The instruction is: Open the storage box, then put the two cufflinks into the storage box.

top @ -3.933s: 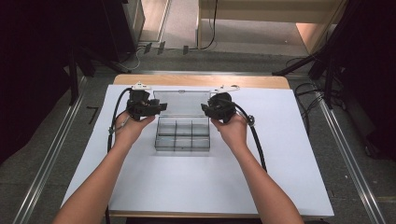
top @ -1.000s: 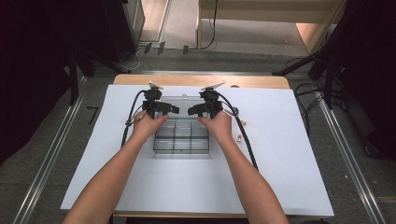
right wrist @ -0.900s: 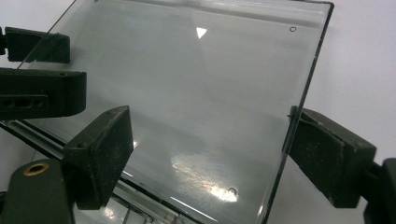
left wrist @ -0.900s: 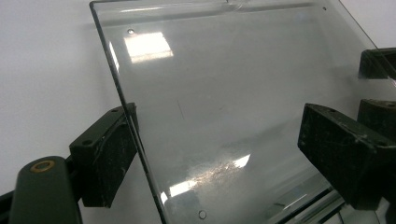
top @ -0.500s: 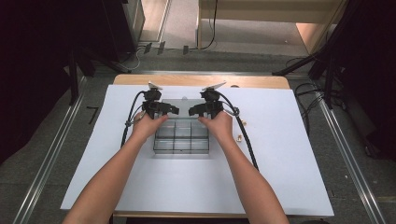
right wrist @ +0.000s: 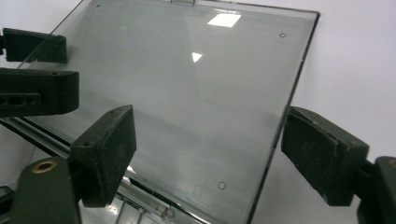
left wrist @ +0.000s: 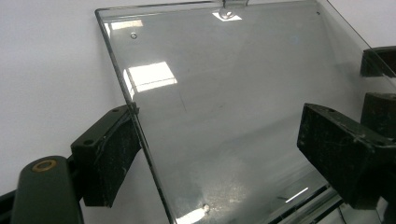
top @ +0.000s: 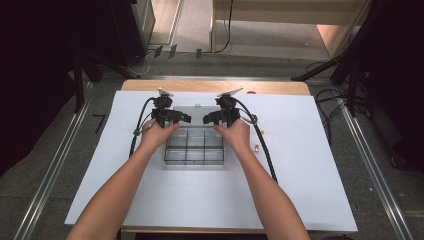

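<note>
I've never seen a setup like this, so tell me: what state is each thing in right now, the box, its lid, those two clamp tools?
Clear compartment box: open, compartments look empty.
Clear lid: swung back behind the box, tilted, hinged at the box's far edge.
Left gripper: open, jaws straddling the lid's side edge.
Right gripper: open, jaws straddling the lid's other side edge.

Probably a lab recording bay: white-covered table [top: 150, 200], floor rails [top: 50, 175], tripod legs [top: 345, 75], trailing cables [top: 227, 30].
</note>
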### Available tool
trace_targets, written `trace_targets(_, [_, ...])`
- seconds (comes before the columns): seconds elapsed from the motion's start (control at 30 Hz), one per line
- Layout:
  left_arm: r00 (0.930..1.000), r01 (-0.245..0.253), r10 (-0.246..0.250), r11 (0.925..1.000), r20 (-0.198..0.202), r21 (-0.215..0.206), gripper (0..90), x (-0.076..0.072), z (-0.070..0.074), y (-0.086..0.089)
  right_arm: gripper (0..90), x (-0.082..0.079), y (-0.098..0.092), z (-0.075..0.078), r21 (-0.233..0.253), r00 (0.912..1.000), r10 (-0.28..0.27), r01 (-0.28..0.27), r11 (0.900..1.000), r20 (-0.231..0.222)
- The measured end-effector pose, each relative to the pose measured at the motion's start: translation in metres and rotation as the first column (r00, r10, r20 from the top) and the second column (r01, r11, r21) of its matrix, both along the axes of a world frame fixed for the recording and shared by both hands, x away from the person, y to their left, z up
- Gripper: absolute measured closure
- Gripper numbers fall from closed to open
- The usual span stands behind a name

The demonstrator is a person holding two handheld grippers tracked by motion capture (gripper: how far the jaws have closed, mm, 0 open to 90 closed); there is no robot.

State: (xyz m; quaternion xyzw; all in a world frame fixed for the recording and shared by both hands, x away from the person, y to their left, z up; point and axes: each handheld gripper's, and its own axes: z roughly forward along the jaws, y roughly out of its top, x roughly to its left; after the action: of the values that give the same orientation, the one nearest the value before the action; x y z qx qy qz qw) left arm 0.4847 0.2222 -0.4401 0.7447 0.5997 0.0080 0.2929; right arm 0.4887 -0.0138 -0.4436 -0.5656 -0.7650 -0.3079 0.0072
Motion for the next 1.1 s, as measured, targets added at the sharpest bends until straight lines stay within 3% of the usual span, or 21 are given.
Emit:
trace_targets(0.23, [0.9999,0.015,-0.015,0.9993,0.007,0.036,15.2,-0.002,0.005,0.001,24.3,-0.002,-0.001,0.005,-0.041,0.9998,0.004,-0.003,0.999,0.021])
trace_targets(0.33, [0.9985,0.027,-0.031,0.9963,0.046,0.082,17.9,-0.005,0.010,0.002,27.6,-0.004,-0.003,0.010,-0.061,0.9987,0.003,0.001,0.998,0.051])
trace_targets(0.5, [0.9974,0.029,-0.034,0.9974,0.064,0.066,18.1,-0.010,0.018,0.008,32.1,-0.009,-0.010,0.020,-0.060,0.9961,0.002,0.003,0.998,0.088])
trace_targets(0.77, [0.9939,0.019,-0.019,0.9998,0.108,-0.006,23.1,-0.021,0.028,0.014,42.7,-0.025,-0.024,0.029,-0.055,0.9909,0.047,-0.040,0.998,0.126])
trace_targets(0.87, [0.9931,0.038,-0.039,0.9992,0.110,0.008,23.4,-0.025,0.031,0.013,45.1,-0.034,-0.028,0.031,-0.077,0.9862,0.069,-0.058,0.995,0.151])
trace_targets(1.1, [0.9879,0.059,-0.061,0.9981,0.143,0.015,24.4,-0.036,0.039,0.012,47.9,-0.046,-0.039,0.037,-0.061,0.9823,0.084,-0.075,0.995,0.168])
